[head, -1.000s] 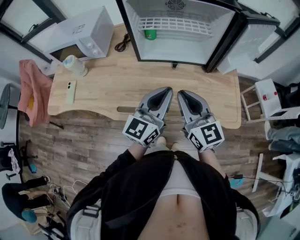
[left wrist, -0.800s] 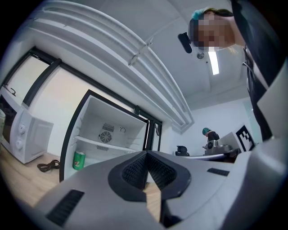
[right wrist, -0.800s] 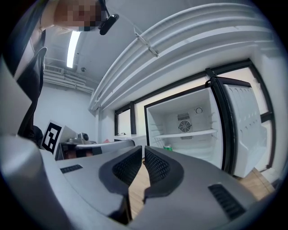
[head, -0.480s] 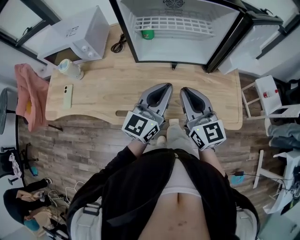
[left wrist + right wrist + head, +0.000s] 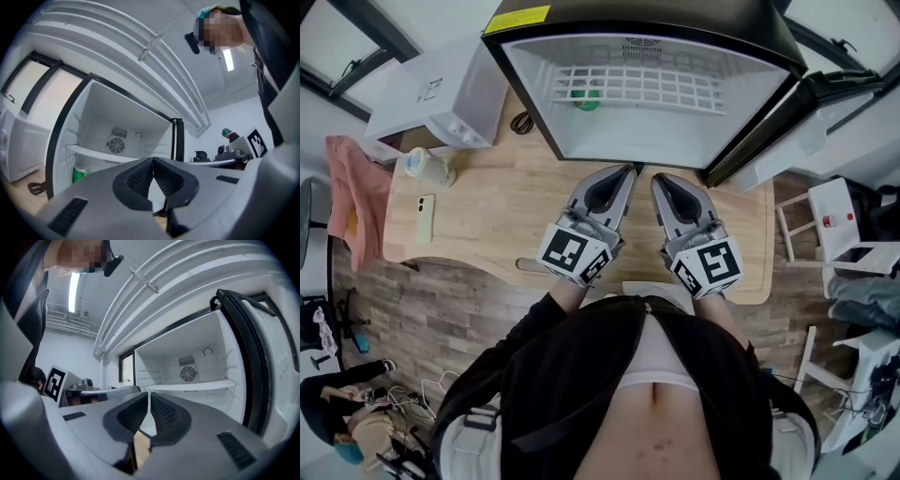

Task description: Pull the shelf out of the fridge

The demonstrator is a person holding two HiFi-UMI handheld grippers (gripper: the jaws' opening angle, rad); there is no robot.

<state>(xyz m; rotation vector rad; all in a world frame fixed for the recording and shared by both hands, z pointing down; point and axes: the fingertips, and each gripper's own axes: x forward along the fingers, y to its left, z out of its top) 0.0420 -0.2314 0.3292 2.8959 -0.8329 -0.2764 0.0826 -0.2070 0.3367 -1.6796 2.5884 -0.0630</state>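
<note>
**Task item.** The shelf (image 5: 637, 86) is a white wire grid. It sits fully seated inside the fridge (image 5: 694, 141) and spans the compartment from side wall to side wall, just below the rear fan grille. No part of it projects past the opening. A green can (image 5: 584, 99) stands beneath its 9 o'clock end. The fridge door (image 5: 825, 111) is swung wide at 3 o'clock, so access appears unobstructed.

**Grippers.** The left hand-held gripper (image 5: 625, 173) and the right hand-held gripper (image 5: 659, 180) lie side by side above the tabletop (image 5: 487, 206). They are at 6 o'clock of the opening, near its threshold, with tips aimed at 12 o'clock. The jaws of each are pressed together with nothing between them. Neither touches the shelf.

**Progress.** The door is open, but extraction has not begun.

**Remaining steps, as judged:**
1. Spread the jaws.
2. Reach into the compartment.
3. Pinch the shelf's front rail.
4. Draw the shelf toward 6 o'clock until it clears the side supports.

**Surroundings.** A microwave (image 5: 441, 94) stands at 9 o'clock of the fridge. A phone (image 5: 422, 217) lies at its 8 o'clock.
</note>
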